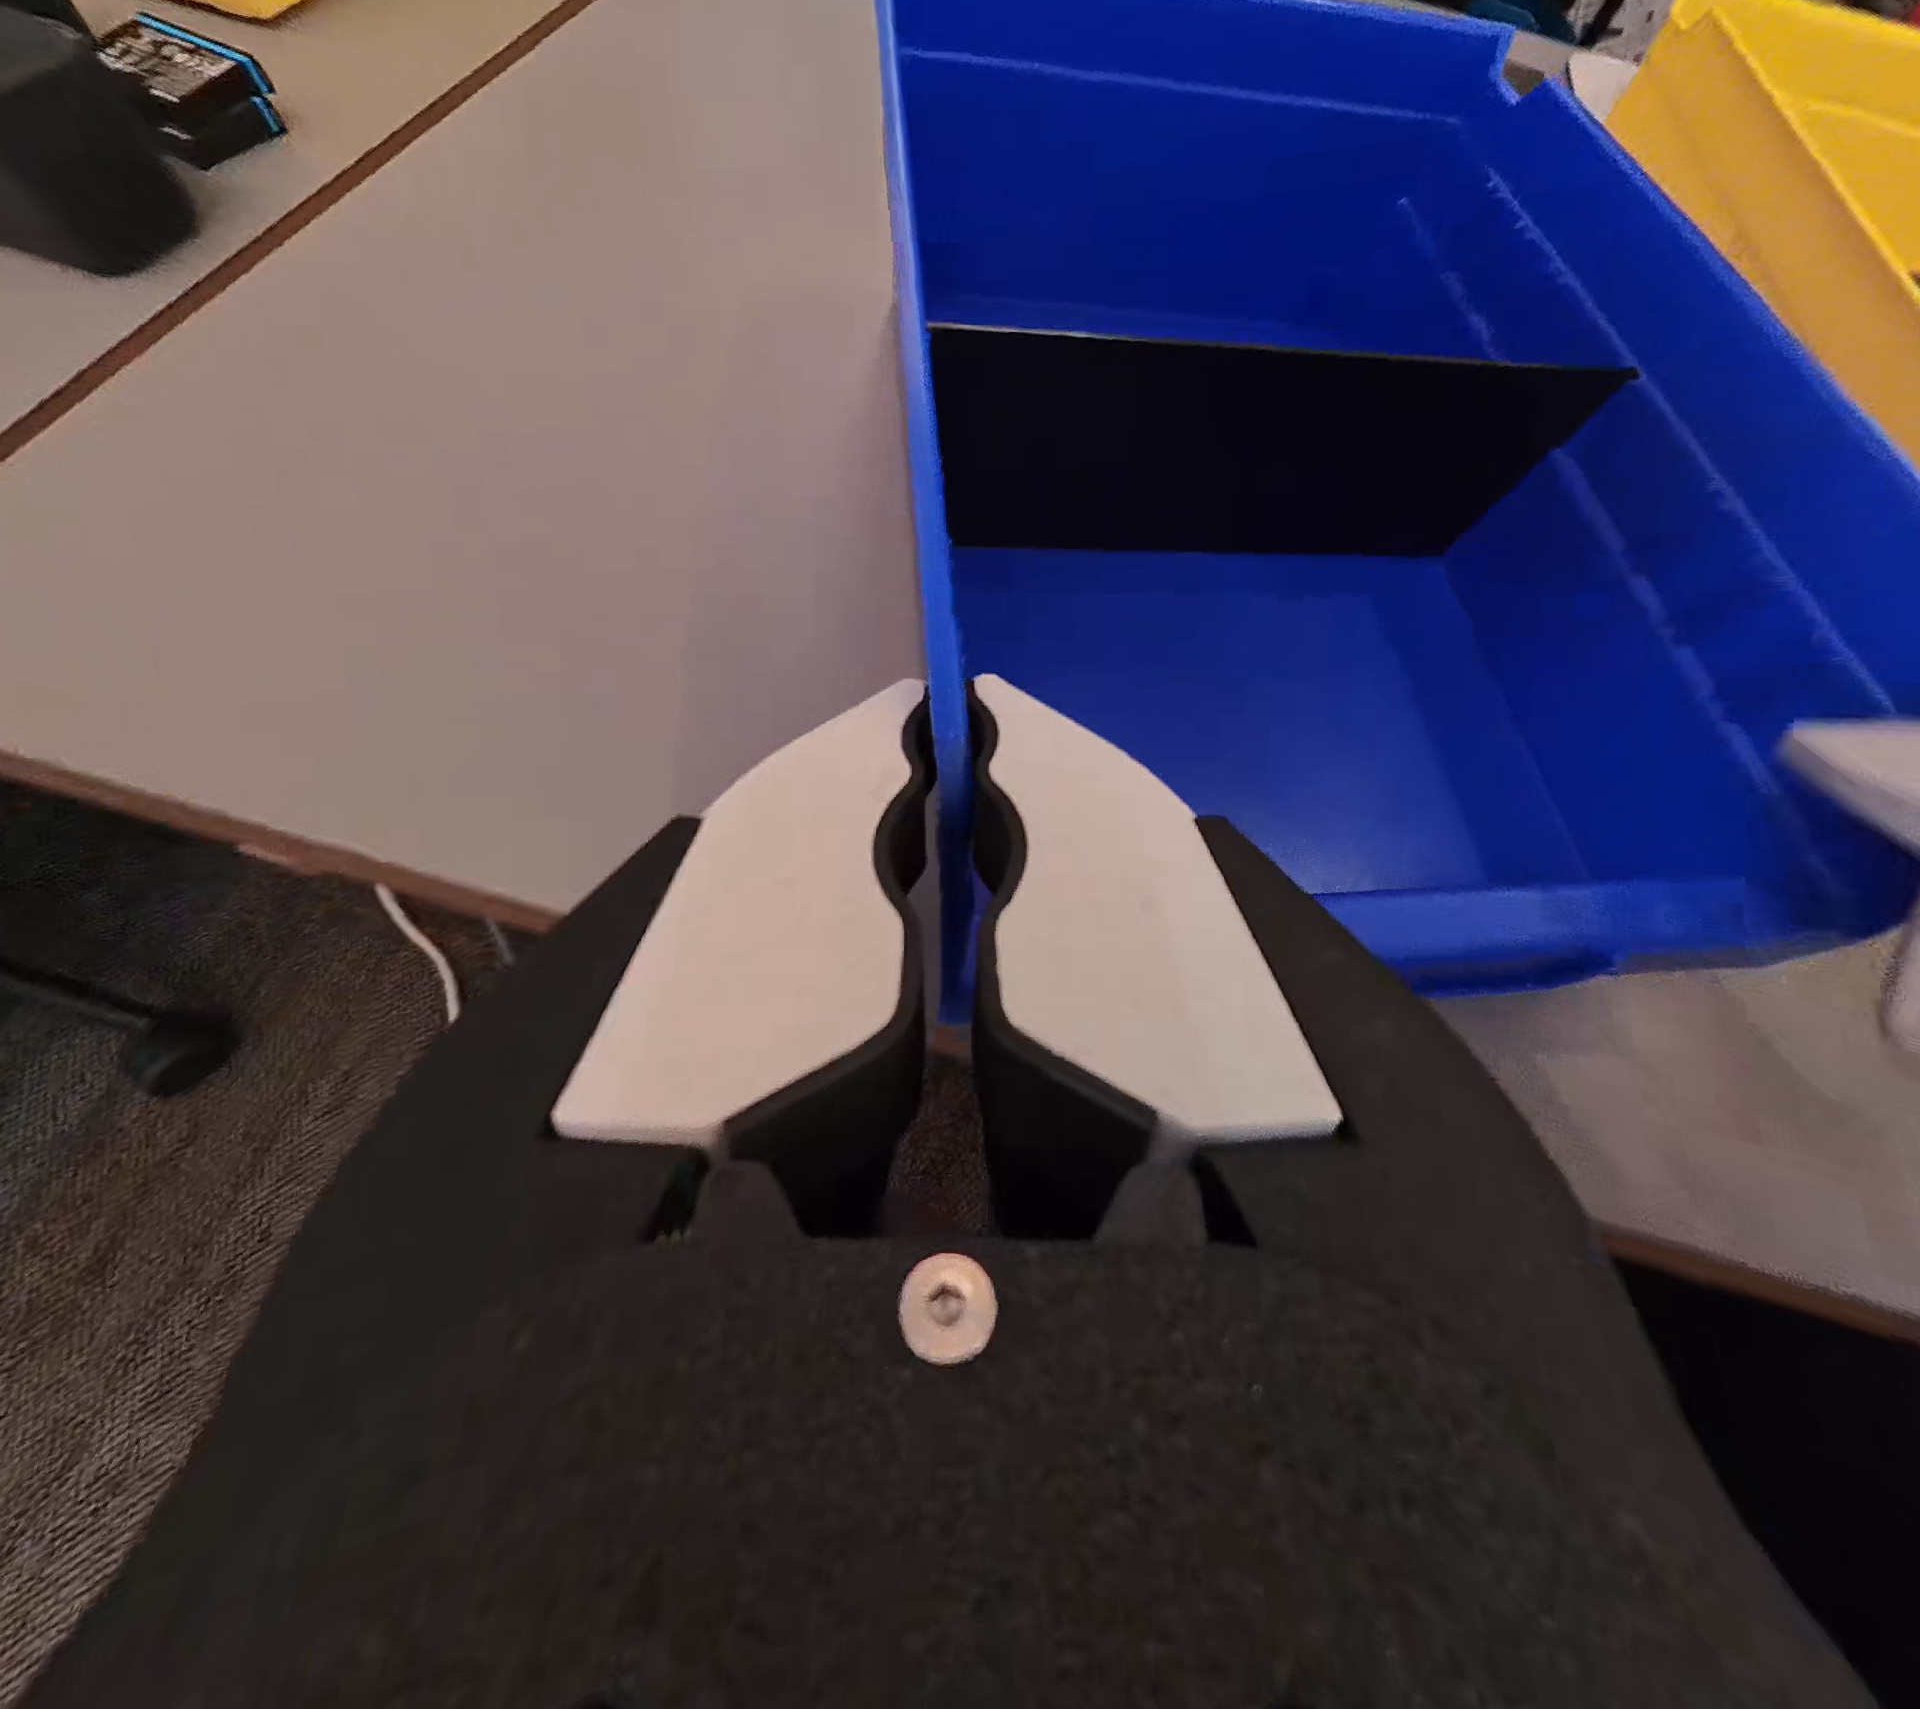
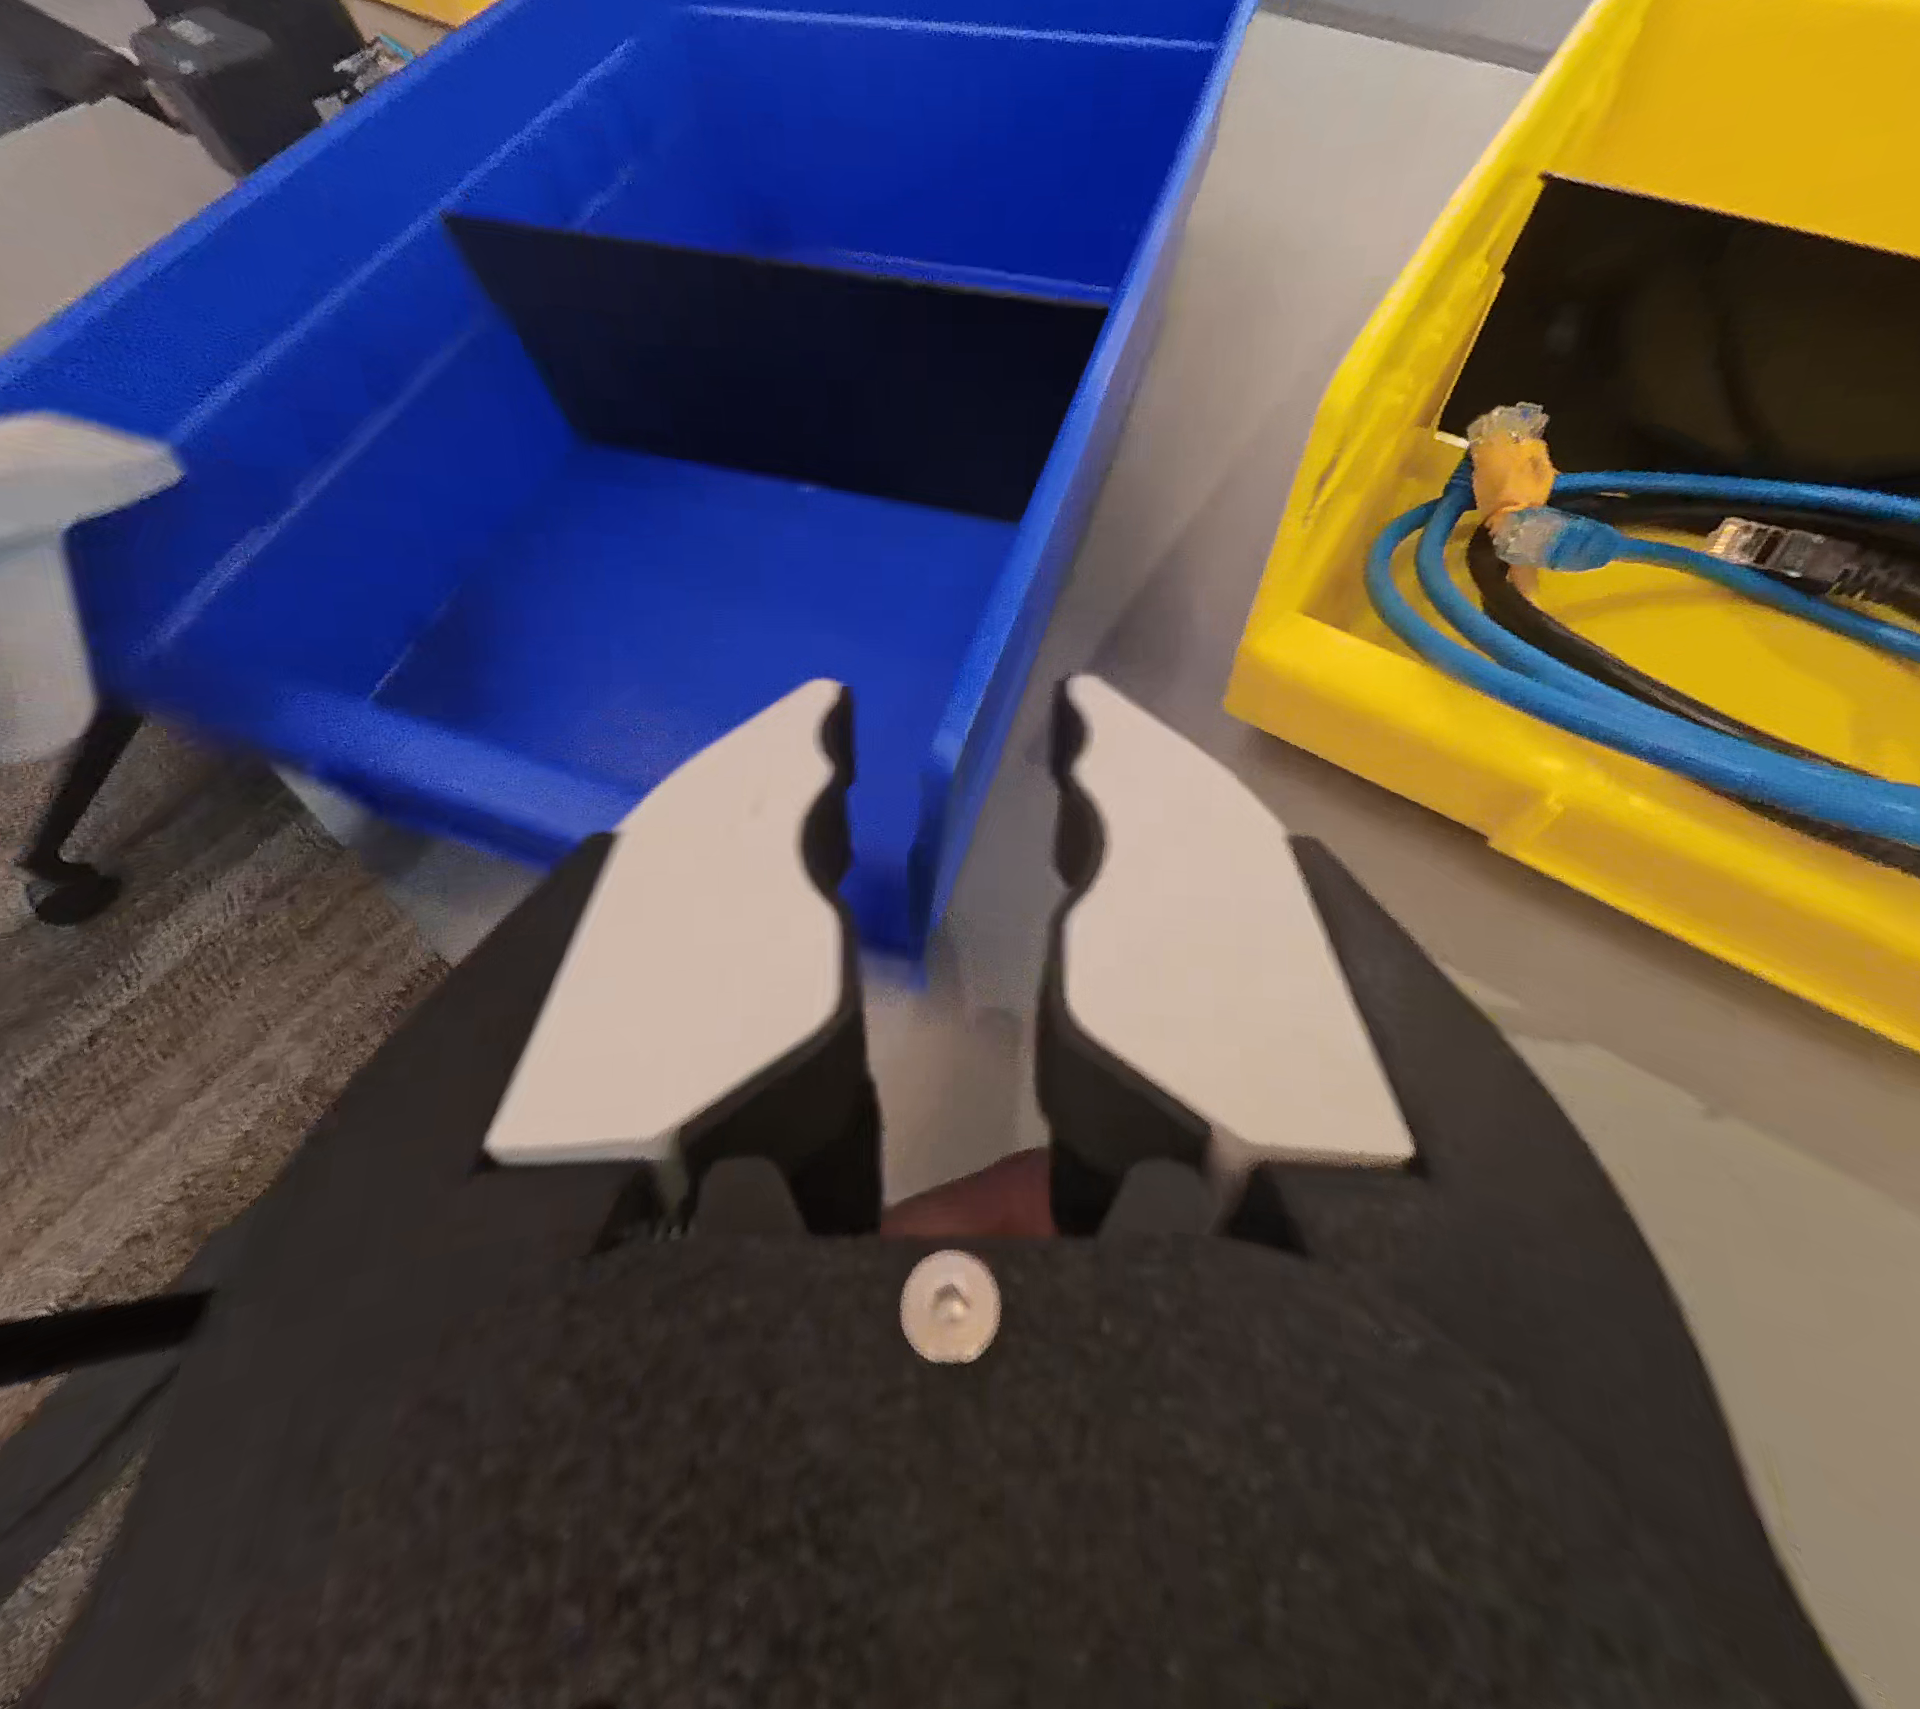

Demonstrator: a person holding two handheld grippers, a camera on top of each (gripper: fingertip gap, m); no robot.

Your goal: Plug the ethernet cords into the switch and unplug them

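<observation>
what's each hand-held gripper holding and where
The left hand-held gripper is clamped on the blue bin at its left side wall near the front corner. The right hand-held gripper holds nothing.

The blue bin [image 1: 1195, 205] looks like moulded plastic with a slight sheen, and a matt black divider [image 1: 1226, 444] crosses its middle. The yellow bin [image 2: 1382, 693] on the right is glossier plastic. In it lie a blue cord [image 2: 1475, 631] and a black cord [image 2: 1621, 693], both in smooth rubbery sheaths. The bench [image 1: 468, 433] is smooth, matt grey laminate with a brown edge. Each claw has smooth pale-grey fingers [image 1: 790, 911] with black rubbery pads on a grainy matt black body. The carpet [image 1: 156, 1192] is rough woven cloth.
</observation>
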